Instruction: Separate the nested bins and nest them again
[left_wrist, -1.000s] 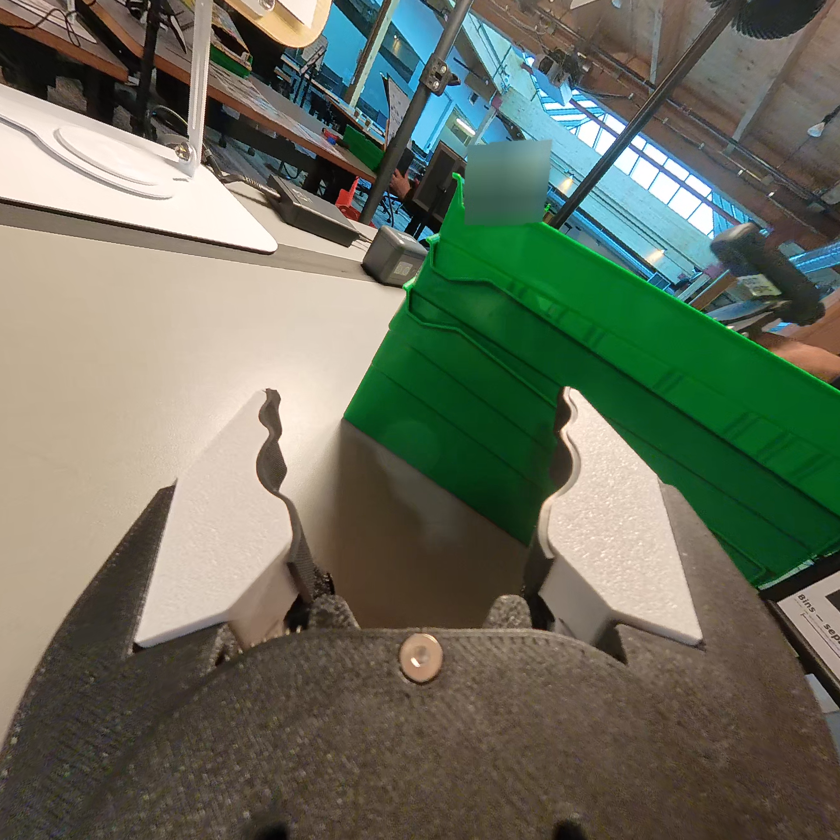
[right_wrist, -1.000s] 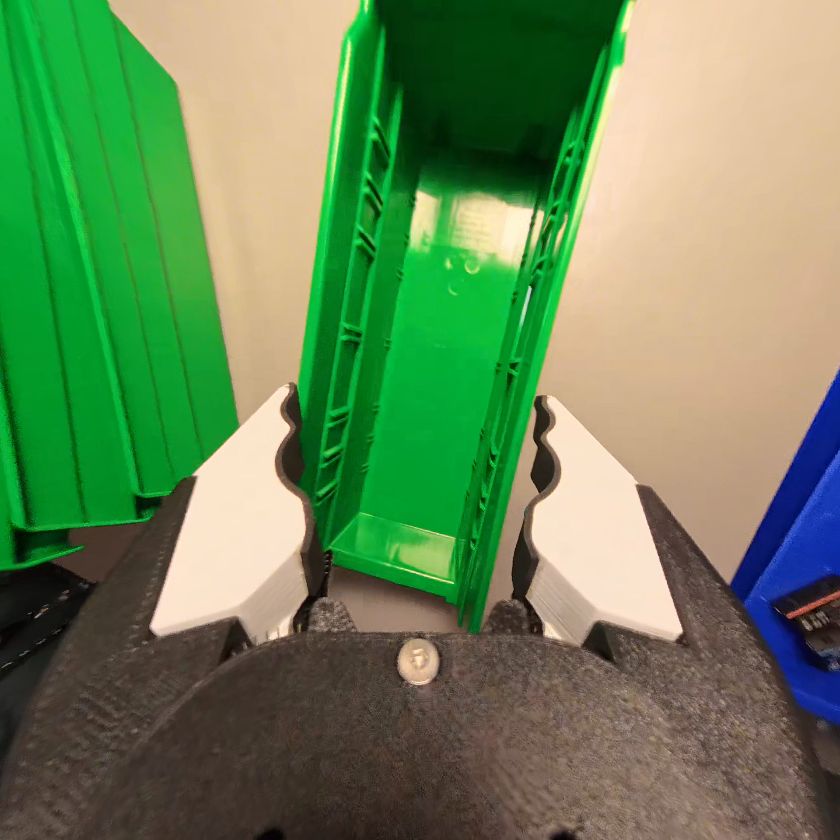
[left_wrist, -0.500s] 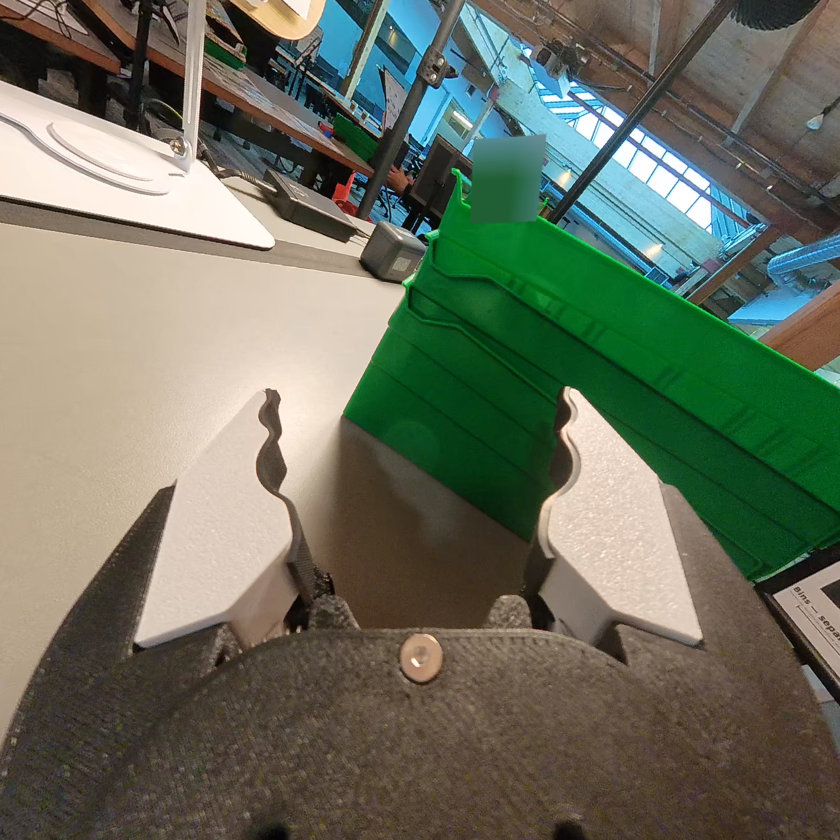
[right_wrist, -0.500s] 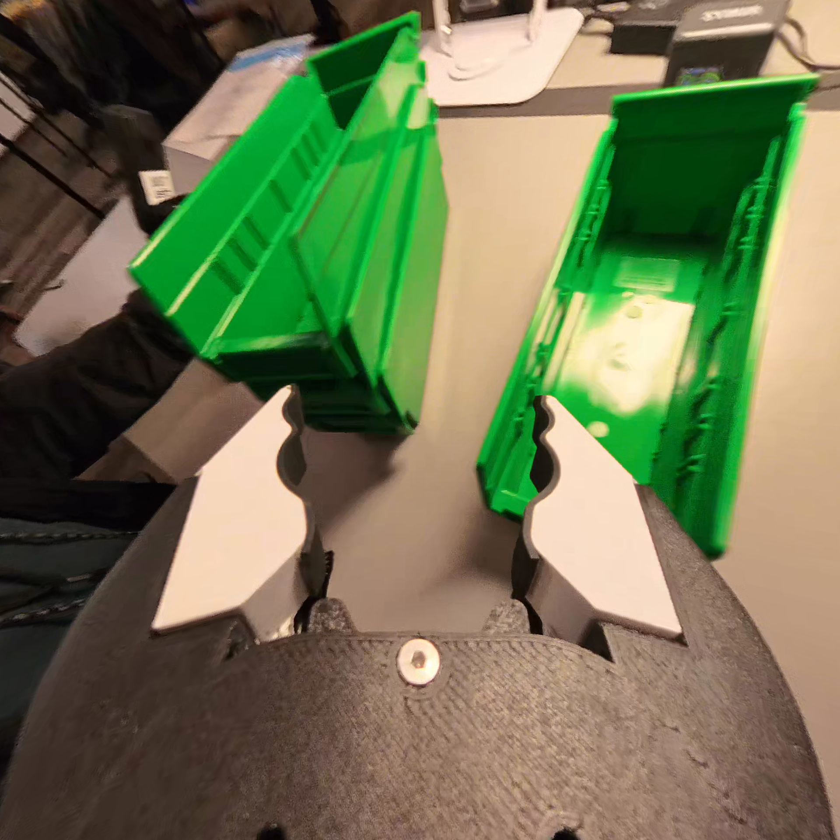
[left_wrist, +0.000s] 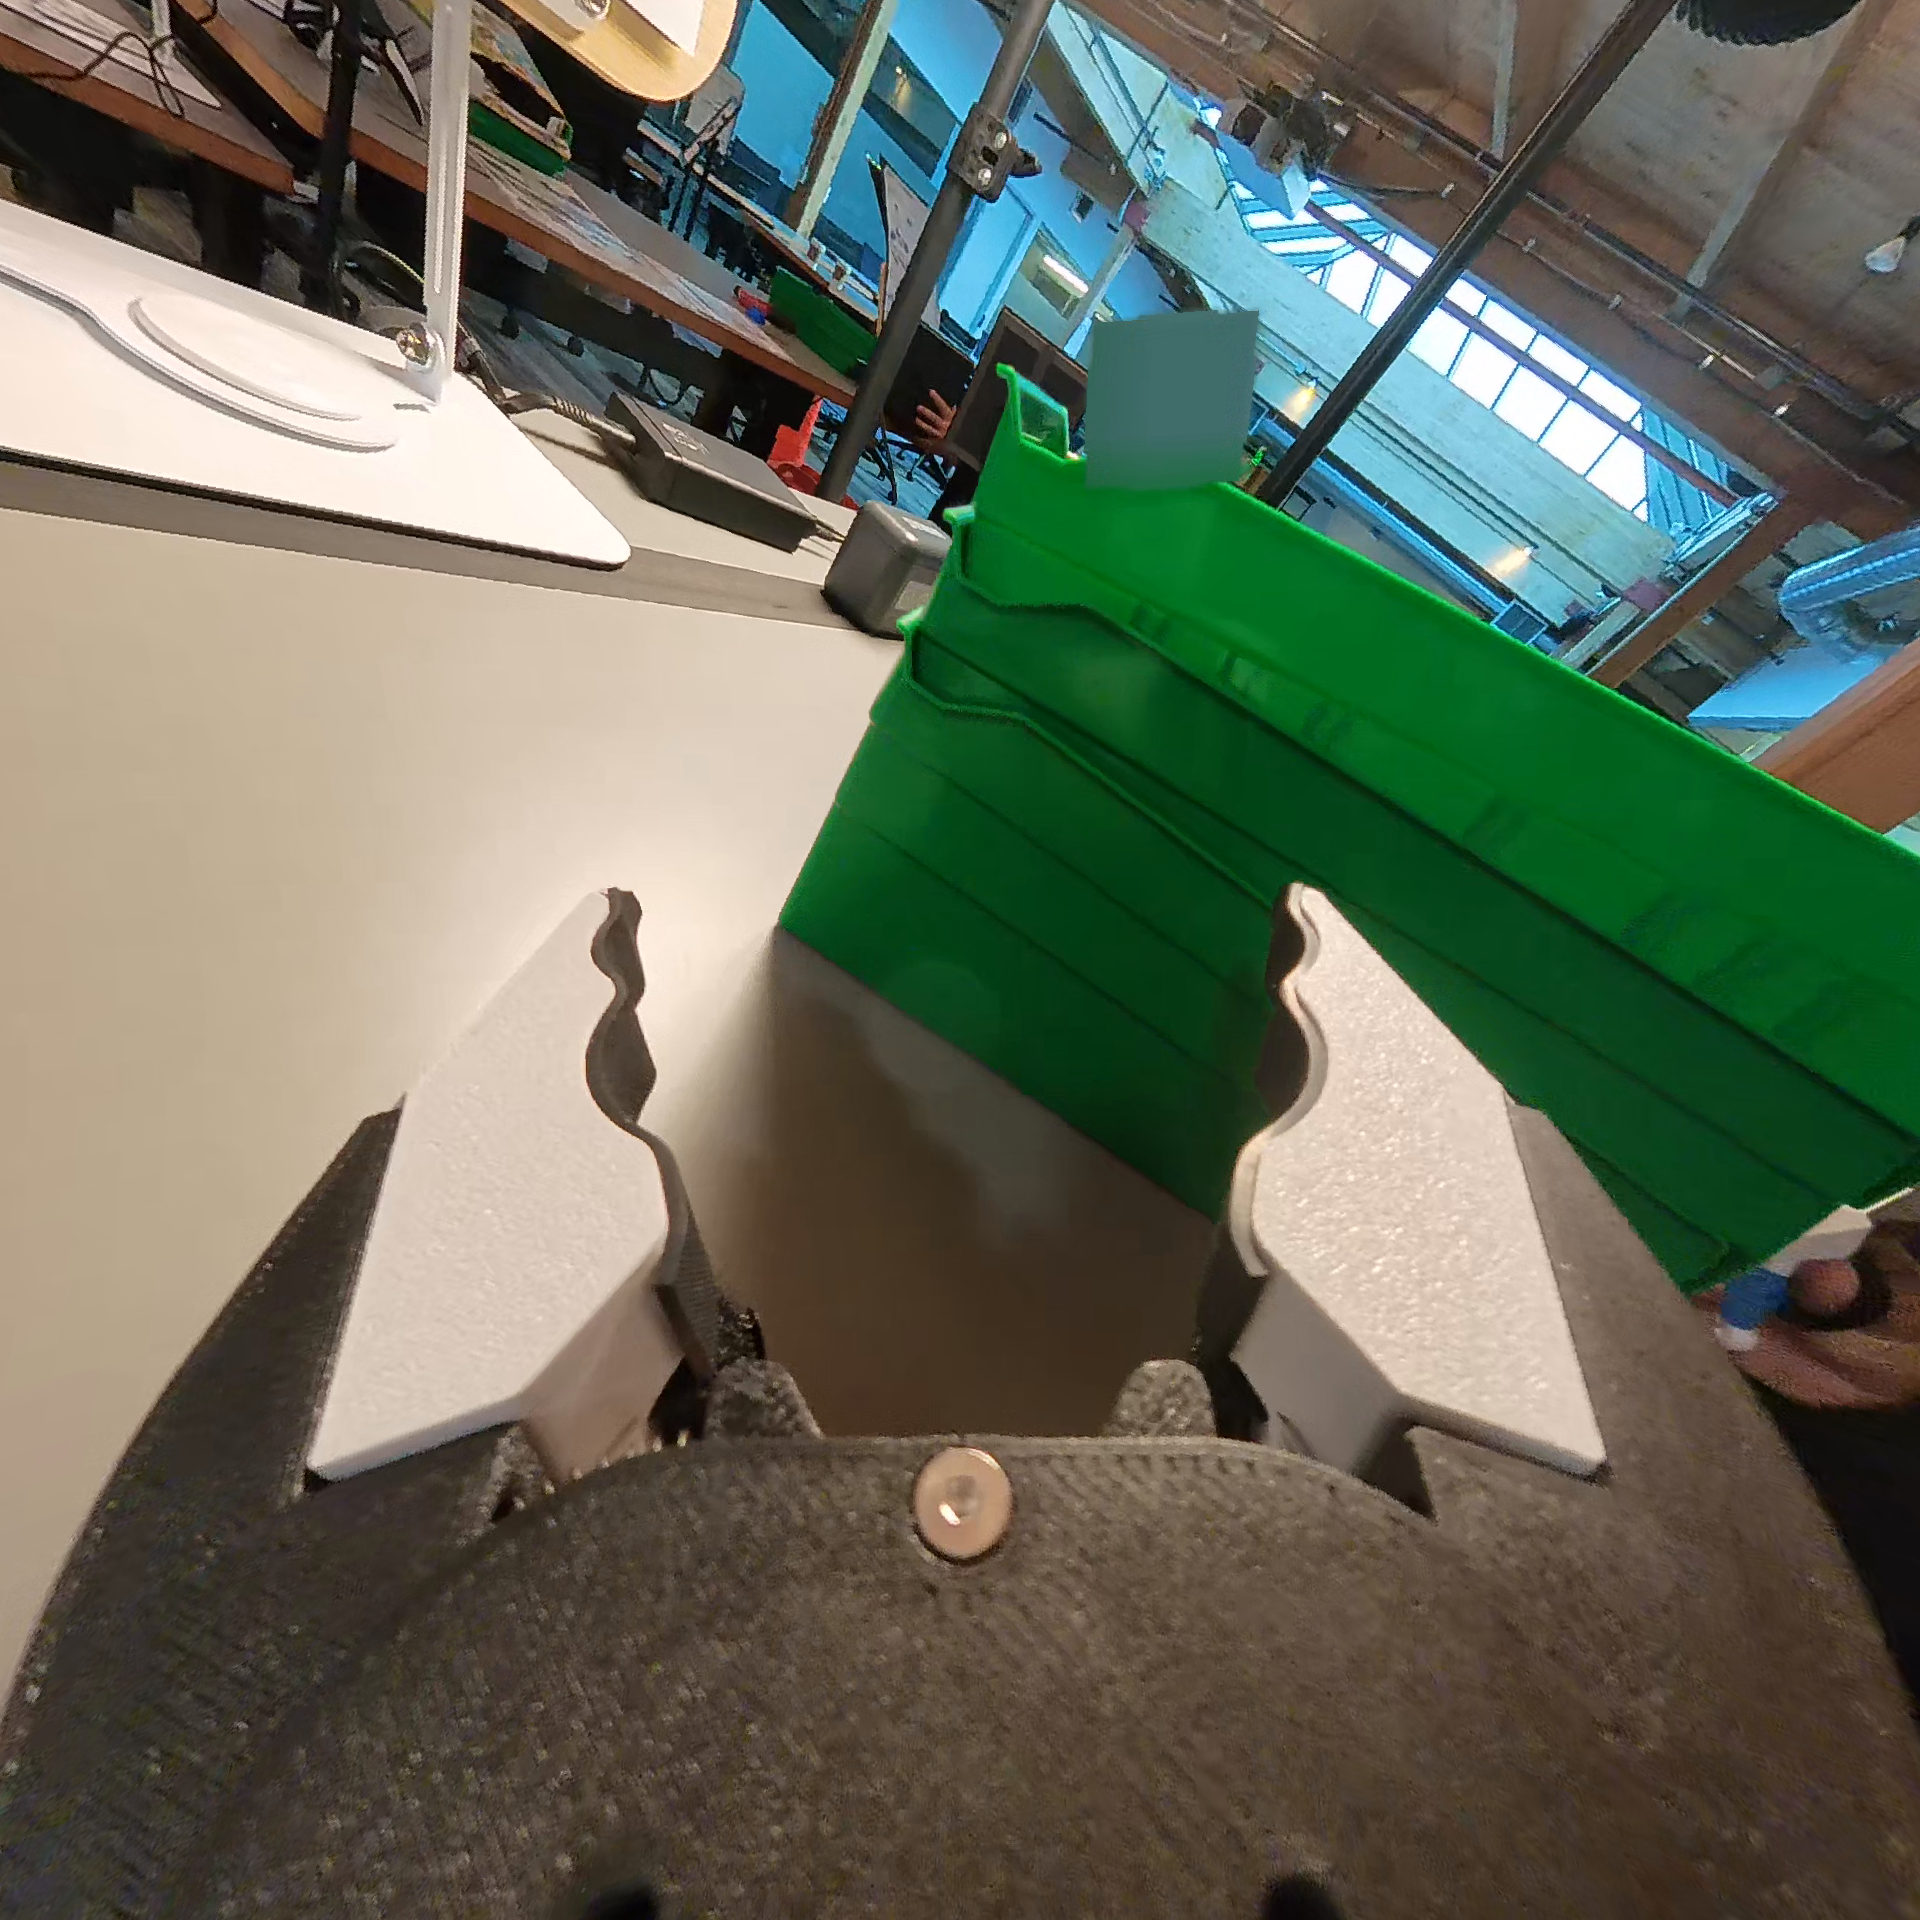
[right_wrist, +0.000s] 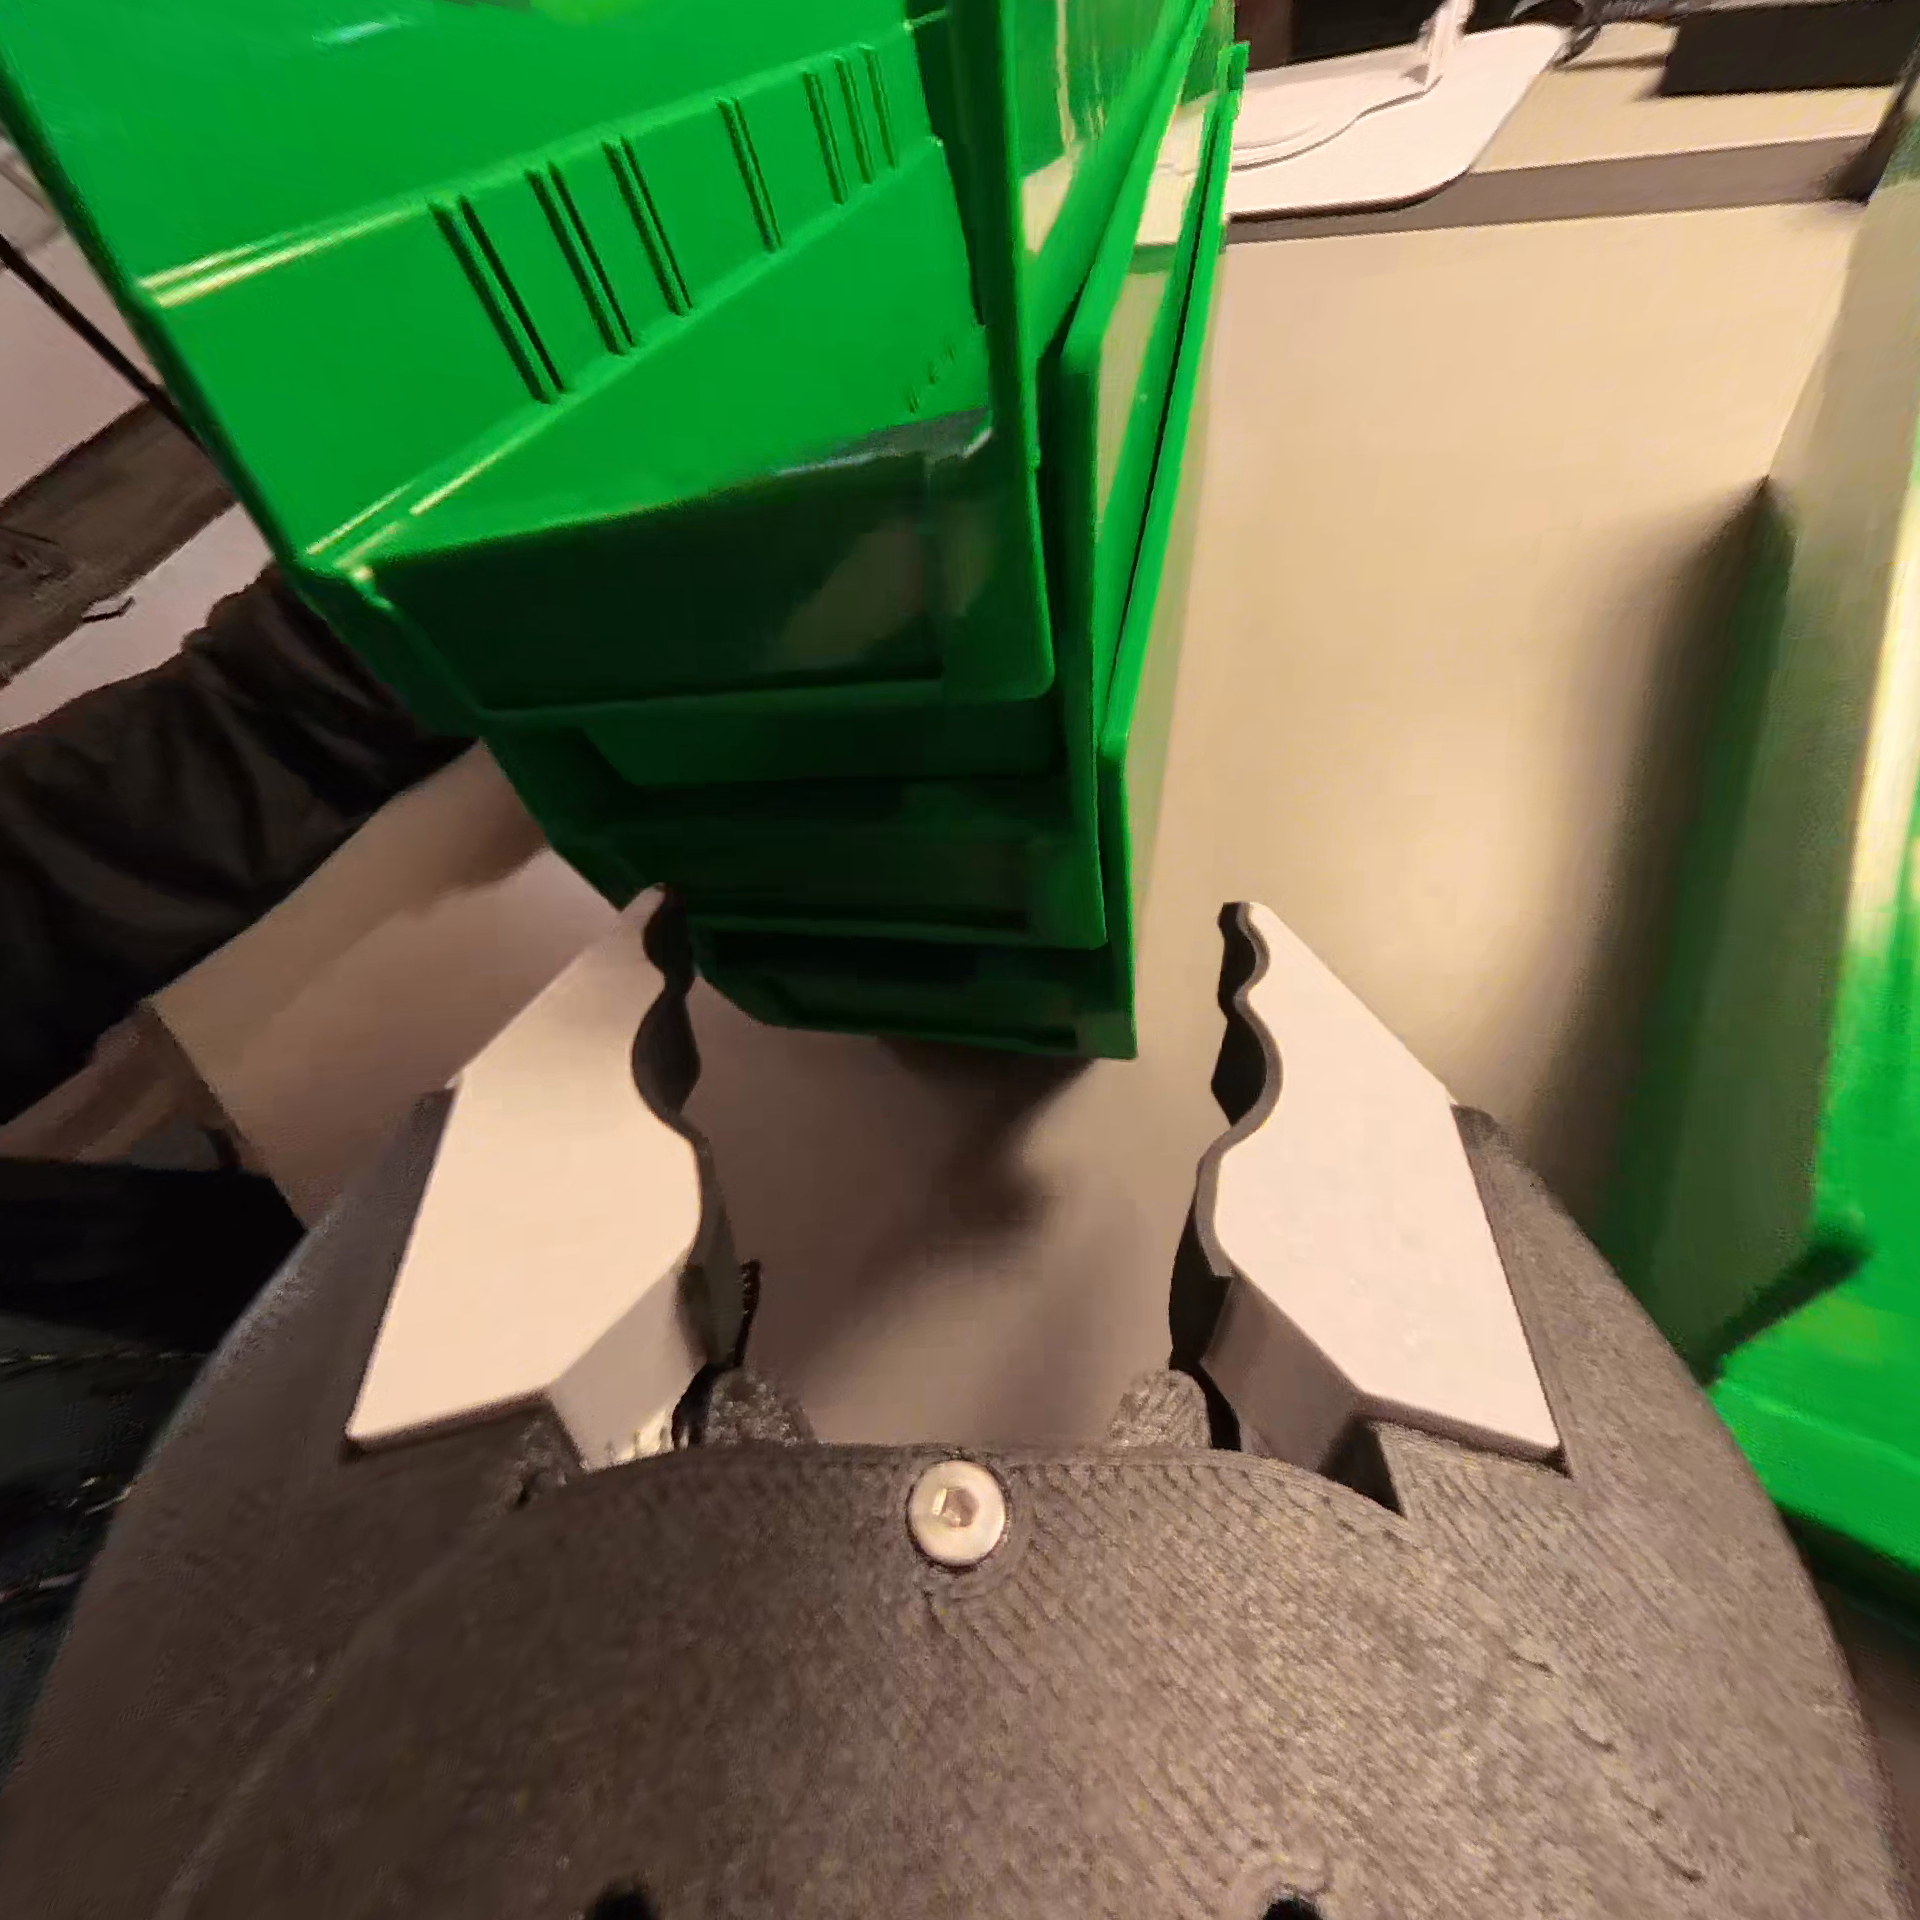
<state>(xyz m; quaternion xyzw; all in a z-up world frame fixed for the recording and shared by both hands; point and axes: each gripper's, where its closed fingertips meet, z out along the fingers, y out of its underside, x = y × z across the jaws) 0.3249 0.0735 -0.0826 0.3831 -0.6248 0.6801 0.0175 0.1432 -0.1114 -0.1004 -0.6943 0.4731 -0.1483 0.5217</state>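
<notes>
Both grippers gaping, grasping nothing. Nested green bins (right_wrist: 790, 499) tilting at right gripper's (right_wrist: 951, 997) twelve o'clock; at left gripper's (left_wrist: 951, 1013) one o'clock. Stiff, slick, light plastic; best gripping the top bin's end lip

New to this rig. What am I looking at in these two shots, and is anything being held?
No robot arm here: a person holds handheld tongs in each hand, with a wide-angle camera on each looking forward along its two white fingers. In the left wrist view, the left tongs are open and empty beside the long side of a stack of nested green bins on a grey table. In the right wrist view, the right tongs are also open and empty, facing the stack's end. One separate green bin lies at the right edge.
</notes>
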